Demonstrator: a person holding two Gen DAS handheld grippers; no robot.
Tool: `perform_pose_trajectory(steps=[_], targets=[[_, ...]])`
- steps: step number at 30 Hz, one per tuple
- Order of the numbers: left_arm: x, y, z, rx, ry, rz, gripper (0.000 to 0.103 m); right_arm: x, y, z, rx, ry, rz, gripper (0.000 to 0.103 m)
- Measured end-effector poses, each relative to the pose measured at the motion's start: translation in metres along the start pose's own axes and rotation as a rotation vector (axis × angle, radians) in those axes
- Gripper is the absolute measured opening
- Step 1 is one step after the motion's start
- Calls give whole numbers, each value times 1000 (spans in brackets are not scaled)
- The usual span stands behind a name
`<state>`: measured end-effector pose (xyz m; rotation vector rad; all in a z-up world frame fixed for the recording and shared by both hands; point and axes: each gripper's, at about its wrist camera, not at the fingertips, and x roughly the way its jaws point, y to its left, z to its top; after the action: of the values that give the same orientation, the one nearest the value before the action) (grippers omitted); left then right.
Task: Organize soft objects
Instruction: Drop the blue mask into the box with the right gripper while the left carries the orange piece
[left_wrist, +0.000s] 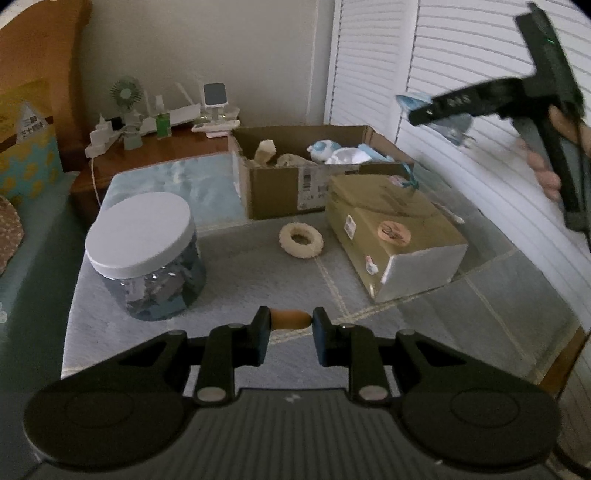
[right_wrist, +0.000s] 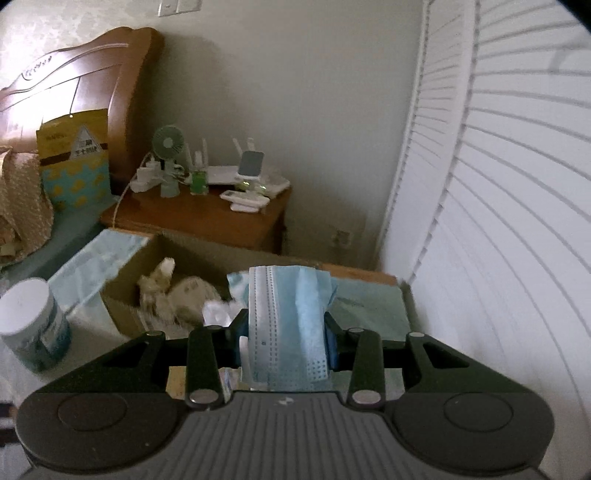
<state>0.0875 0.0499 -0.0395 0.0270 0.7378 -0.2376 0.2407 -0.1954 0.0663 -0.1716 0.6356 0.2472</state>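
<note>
Closest in the left wrist view, the left tongs (left_wrist: 289, 334) pinch a small orange-brown oblong piece (left_wrist: 289, 319) by its two ends, the jaws narrowed around it; it looks smooth and rounded, though what it is cannot be told. Held low over the quilted grey mat (left_wrist: 258, 273), it seems parked there while the other hand works.

In the right wrist view, the right tongs (right_wrist: 288, 341) are closed on a pale blue pleated face mask (right_wrist: 288, 325), its thin non-woven fabric folded and drooping over the jaws, a stitched edge showing. The grip is high in the air, probably so that the limp mask clears the box wall for a drop.

Further out on the mat stand a clear plastic jar with a flat white lid (left_wrist: 142, 236), a fuzzy cream ring (left_wrist: 301, 239) lying flat, and a closed cardboard carton (left_wrist: 395, 229) with stickers.

Behind them sits the open cardboard box (left_wrist: 275, 192), flaps up, which already holds cream plush shapes and white and blue soft pieces; it looks like the collecting place, and the mask hangs just above its right side.

Beyond lie a wooden nightstand (right_wrist: 207, 214) with a small green fan (right_wrist: 168, 142), and white louvred doors (right_wrist: 498, 184).
</note>
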Motion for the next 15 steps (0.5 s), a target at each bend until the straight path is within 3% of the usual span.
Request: perform_pose_trajectory(steps=[7,9,13,15], targets=[[4,9,2,-25,-3,19,23,41,13,33,-15,-2,21,45],[6,12,2,-32,2,24,23,53,12,37,-1,4,31,50],[10,14,3,-32,12,30,23,67,10,35,9,6,38,90],[11,14,4,-30,14,29,23,67,10,31,6,-8,30,94]])
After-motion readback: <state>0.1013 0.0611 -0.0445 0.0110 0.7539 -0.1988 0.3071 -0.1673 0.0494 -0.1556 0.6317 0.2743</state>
